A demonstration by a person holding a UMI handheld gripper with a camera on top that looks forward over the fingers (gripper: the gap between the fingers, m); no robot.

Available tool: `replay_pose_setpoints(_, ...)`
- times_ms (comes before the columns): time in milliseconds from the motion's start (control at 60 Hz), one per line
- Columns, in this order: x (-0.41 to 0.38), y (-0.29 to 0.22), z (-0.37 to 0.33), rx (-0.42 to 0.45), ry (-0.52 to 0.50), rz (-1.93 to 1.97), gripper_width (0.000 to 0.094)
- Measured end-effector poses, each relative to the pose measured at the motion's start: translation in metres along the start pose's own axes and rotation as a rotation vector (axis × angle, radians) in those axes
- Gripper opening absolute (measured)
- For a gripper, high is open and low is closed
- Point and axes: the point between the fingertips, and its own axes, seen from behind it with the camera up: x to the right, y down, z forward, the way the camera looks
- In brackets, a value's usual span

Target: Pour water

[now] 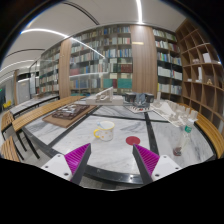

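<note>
The gripper (112, 160) sits nearest, its two fingers spread wide apart with a broad stretch of table between them; the magenta pads (76, 157) on their inner faces touch nothing, and the fingers hold nothing; beneath and ahead of them lies a pale, marble-like table (115, 150) crossed by dark seams; just ahead of the fingers, close to the right one, a small red disc (131, 142) lies flat on the tabletop; a little farther on, ahead of the left finger, stands a pale yellowish cup (103, 130), upright and on its own, well apart from both fingers; off beyond the right finger stands a clear glass vessel (180, 137), upright as far as can be told, with what looks like a second clear piece just behind it, though whether either holds water cannot be told; farther back on the table rests a dark pan or bowl (137, 100), and to the left of it a flat wooden tray (70, 113) bearing something dark; wooden chairs (12, 130) line the left side of the table; beyond the table tall bookshelves (105, 62) filled with books run across the back of the room, with more open shelving (196, 62) on the right; long strip lights (60, 33) cross the ceiling.
</note>
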Motion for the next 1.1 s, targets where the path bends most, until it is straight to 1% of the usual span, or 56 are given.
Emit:
replay_pose_setpoints(117, 0.021, 0.011, 0.002, -0.016, 0.038, 0.014, 0.086)
replay_pose_setpoints(200, 0.064, 0.032, 0.006, -0.03, 0.089, 0.027, 0.0859)
replay_pose_setpoints(333, 0.142, 0.072, 0.005, -0.066, 0.223, 0.048, 0.0857)
replay_pose_setpoints(467, 0.234, 0.095, 0.008, -0.063, 0.366, 0.086, 0.0865)
replay_pose_setpoints(567, 0.289, 0.087, 0.022, -0.027, 0.45, 0.085, 0.0861)
replay_pose_setpoints(683, 0.342, 0.072, 0.052, 0.014, 0.513, 0.074, 0.0857)
replay_pose_setpoints(850, 0.386, 0.061, 0.104, 0.035, 0.538, 0.073, 0.0853)
replay_pose_setpoints(900, 0.393, 0.059, 0.123, 0.045, 0.537, 0.055, 0.0831)
replay_pose_setpoints(967, 0.4, 0.059, 0.138, 0.055, 0.536, 0.043, 0.0753)
replay_pose_setpoints(1033, 0.401, 0.053, 0.15, 0.079, 0.524, 0.037, 0.0627)
replay_pose_setpoints(1050, 0.402, 0.05, 0.152, 0.087, 0.525, 0.032, 0.0542)
replay_pose_setpoints(1067, 0.402, 0.05, 0.152, 0.091, 0.52, 0.033, 0.054)
replay_pose_setpoints(1100, 0.402, 0.047, 0.154, 0.104, 0.514, 0.032, 0.0497)
